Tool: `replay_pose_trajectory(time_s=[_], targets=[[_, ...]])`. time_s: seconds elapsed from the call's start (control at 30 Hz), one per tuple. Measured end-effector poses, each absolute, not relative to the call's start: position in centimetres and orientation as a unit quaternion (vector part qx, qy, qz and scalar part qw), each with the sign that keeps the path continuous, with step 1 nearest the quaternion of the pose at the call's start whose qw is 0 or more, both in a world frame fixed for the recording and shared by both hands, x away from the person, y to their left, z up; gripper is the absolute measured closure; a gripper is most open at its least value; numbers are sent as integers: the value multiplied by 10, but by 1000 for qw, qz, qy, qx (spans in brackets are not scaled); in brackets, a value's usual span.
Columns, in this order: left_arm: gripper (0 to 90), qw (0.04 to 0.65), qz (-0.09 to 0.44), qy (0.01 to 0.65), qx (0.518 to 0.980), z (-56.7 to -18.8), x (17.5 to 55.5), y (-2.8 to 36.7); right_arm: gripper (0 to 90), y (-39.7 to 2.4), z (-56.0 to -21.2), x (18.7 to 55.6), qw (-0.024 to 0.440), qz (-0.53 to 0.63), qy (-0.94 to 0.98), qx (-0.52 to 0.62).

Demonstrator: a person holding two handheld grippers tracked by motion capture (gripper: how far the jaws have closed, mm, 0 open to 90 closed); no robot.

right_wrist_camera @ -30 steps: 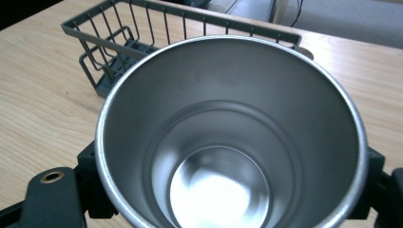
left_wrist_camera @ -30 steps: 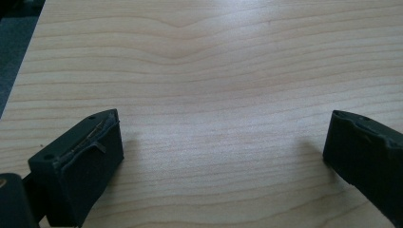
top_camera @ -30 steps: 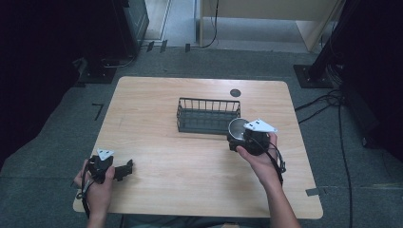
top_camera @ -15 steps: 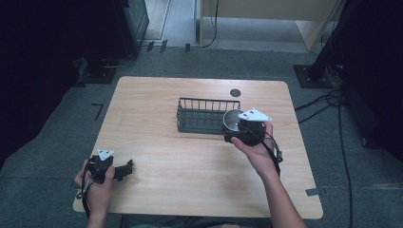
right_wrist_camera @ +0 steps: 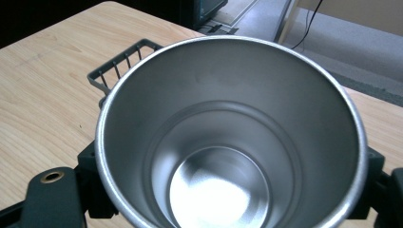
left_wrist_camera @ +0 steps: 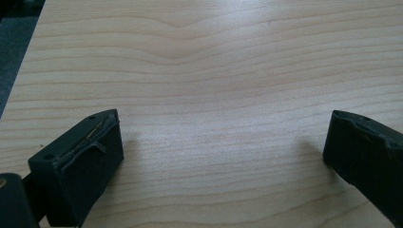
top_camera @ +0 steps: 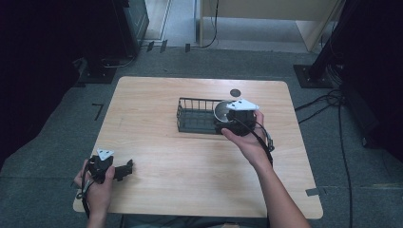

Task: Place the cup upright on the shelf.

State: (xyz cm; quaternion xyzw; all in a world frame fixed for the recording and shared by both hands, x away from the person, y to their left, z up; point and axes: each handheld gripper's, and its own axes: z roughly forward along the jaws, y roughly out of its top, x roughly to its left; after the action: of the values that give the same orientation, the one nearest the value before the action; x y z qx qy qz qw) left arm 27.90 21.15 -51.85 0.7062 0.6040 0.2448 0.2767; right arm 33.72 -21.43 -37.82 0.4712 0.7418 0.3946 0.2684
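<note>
Jaws of your right gripper (top_camera: 227, 119) clamp the shiny round steel cup (right_wrist_camera: 228, 142) above the black wire basket (top_camera: 197, 116); your left gripper (left_wrist_camera: 223, 152) rests wide open on the wooden table (left_wrist_camera: 214, 71).

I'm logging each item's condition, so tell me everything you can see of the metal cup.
The metal cup looks like brushed steel: round, with a thin rolled rim, walls narrowing in steps to a flat, shiny bottom. It is empty, and its inside looks clean. The right gripper holds it, jaws shut on its sides, mouth facing the gripper's camera. In the high view it hangs at the right end of the black wire basket.
</note>
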Motion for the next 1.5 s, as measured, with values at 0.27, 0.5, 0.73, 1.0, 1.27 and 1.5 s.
replay_pose_trajectory(time_s=[0.27,0.5,0.73,1.0,1.27,1.5], targets=[[0,277,245,604,706,-519,279,211,175,-201,-377,356,263,395,746,468],[0,277,245,604,707,-518,279,212,175,-190,-373,370,259,397,749,463],[0,277,245,604,706,-518,279,211,176,-184,-377,386,253,397,746,470],[0,277,245,604,706,-518,279,211,176,-181,-384,403,254,391,744,479],[0,277,245,604,706,-518,279,212,176,-181,-390,418,257,388,737,491],[0,276,245,604,707,-518,279,212,176,-176,-401,425,250,381,740,494]])
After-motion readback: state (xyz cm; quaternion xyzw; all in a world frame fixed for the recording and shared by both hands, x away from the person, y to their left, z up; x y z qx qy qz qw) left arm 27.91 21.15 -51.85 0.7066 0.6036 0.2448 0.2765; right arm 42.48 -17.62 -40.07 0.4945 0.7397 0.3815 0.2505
